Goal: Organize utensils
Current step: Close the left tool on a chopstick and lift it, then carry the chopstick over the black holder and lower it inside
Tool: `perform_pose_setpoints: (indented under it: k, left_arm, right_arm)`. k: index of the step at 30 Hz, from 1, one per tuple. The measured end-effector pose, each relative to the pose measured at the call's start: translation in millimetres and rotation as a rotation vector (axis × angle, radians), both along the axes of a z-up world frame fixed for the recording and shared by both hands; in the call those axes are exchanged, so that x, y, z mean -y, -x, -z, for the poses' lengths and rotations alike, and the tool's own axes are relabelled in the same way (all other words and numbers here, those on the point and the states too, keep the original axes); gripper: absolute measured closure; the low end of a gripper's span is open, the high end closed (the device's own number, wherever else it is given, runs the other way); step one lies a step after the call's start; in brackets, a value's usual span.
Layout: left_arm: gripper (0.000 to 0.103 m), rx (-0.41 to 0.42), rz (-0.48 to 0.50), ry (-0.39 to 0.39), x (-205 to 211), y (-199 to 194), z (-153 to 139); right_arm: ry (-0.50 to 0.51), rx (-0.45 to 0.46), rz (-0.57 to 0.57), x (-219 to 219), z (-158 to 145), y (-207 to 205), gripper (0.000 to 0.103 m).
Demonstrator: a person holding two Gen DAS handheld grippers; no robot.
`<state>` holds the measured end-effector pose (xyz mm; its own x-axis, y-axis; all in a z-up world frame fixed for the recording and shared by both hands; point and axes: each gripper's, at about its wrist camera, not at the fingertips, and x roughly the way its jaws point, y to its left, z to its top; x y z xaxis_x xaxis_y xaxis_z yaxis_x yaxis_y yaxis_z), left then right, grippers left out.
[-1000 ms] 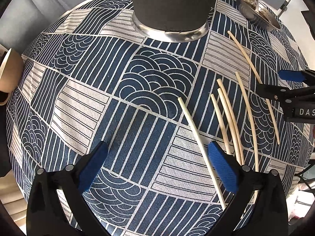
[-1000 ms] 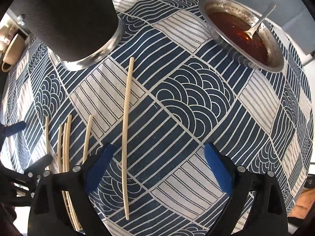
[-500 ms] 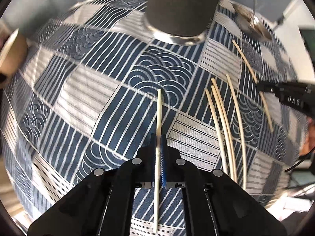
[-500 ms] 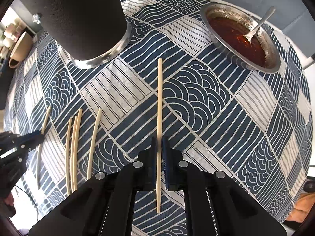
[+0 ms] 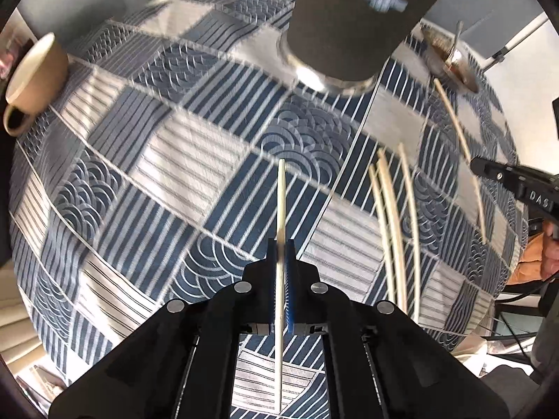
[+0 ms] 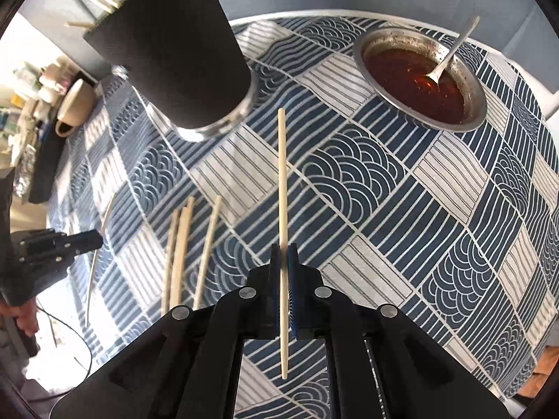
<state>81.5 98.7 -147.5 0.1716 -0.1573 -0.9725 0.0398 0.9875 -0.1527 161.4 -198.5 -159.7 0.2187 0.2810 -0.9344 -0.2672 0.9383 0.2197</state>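
My left gripper is shut on a pale chopstick, held clear of the patterned tablecloth and pointing toward the black utensil holder. My right gripper is shut on another chopstick, also off the cloth. The holder stands at upper left with several chopstick ends poking from its top. Three loose chopsticks lie on the cloth between the grippers, also seen as loose chopsticks. Each gripper shows in the other's view: right gripper, left gripper.
A metal bowl of red sauce with a spoon sits at the far right of the table. A beige mug stands near the far left edge. A hand and cables show beyond the table edge.
Both grippers went from wide open over chopsticks lying on the cloth to shut on one chopstick each. Both have risen, and the holder's top has come into the right view.
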Motion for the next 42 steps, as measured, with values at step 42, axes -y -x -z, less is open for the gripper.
perform_pose_setpoints:
  k: [42]
  left_arm:
    - [0.099, 0.435, 0.061, 0.03, 47, -154, -192]
  right_arm:
    - [-0.317, 0.574, 0.009, -48, -170, -71, 0.099]
